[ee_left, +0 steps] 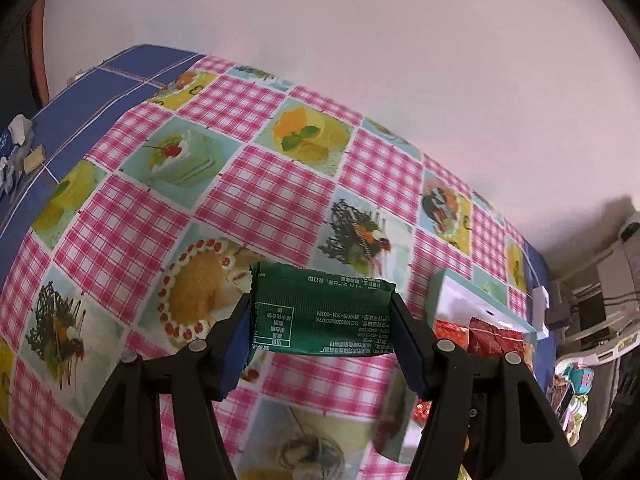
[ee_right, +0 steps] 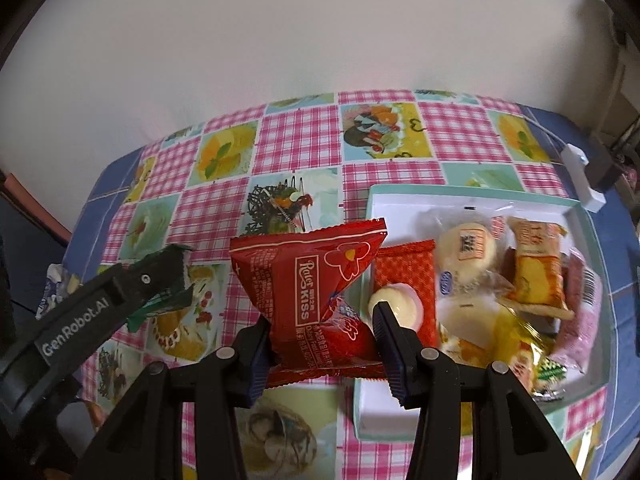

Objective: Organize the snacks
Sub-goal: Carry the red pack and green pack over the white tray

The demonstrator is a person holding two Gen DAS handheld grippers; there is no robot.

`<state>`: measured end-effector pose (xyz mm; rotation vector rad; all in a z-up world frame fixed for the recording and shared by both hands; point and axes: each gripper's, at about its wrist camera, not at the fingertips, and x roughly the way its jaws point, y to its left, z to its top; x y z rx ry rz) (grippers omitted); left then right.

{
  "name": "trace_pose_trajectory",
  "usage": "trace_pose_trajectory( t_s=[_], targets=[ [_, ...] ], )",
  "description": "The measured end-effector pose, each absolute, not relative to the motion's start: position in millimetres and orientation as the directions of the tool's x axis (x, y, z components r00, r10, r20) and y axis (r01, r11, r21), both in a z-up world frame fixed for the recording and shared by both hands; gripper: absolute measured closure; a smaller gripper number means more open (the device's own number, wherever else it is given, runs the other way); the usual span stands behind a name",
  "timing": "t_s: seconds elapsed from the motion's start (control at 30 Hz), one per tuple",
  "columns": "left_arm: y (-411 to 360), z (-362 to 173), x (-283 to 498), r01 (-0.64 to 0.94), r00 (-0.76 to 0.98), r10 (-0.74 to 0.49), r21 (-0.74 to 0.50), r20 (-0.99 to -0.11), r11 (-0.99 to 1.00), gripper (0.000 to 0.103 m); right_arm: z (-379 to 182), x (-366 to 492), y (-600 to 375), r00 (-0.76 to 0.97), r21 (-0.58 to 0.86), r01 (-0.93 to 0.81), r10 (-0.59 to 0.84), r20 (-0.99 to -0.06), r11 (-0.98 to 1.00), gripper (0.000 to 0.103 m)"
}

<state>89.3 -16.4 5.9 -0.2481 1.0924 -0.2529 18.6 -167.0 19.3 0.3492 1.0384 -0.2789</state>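
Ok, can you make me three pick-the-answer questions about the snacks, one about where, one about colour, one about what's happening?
1. Where is the white box?
A. on the checked tablecloth
B. on the floor
C. on a chair

2. What colour is the packet in the left gripper?
A. yellow
B. green
C. blue

3. What is the right gripper doing?
A. hanging empty
B. resting inside the box
C. clamping a red Rulet Kiss packet

Answers: 1 A, the box sits on the cloth. 2 B, the wrapper between its jaws is dark green. 3 C, both jaws press the red packet's sides.
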Motion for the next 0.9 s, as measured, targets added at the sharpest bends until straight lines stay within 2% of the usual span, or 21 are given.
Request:
trace_pose_trajectory(
  t_s=[0.63, 0.9],
  targets=[
    [-52.5, 36.5, 35.3, 0.209, 0.473, -0.383, -0.321, -0.794, 0.924, 0.037, 45.6, -38.0, -193.3, 0.539, 0.211, 0.459, -0.082, -0.839, 0.863, 0.053],
    [-89.3, 36.8, 26.7, 0.31, 0.415, -0.462, -0.355, -0.784, 0.882, 0.037, 47.9, -51.9, -230.7, 0.517, 0.199, 0.547, -0.141, -0.844, 0.813, 0.053]
  ],
)
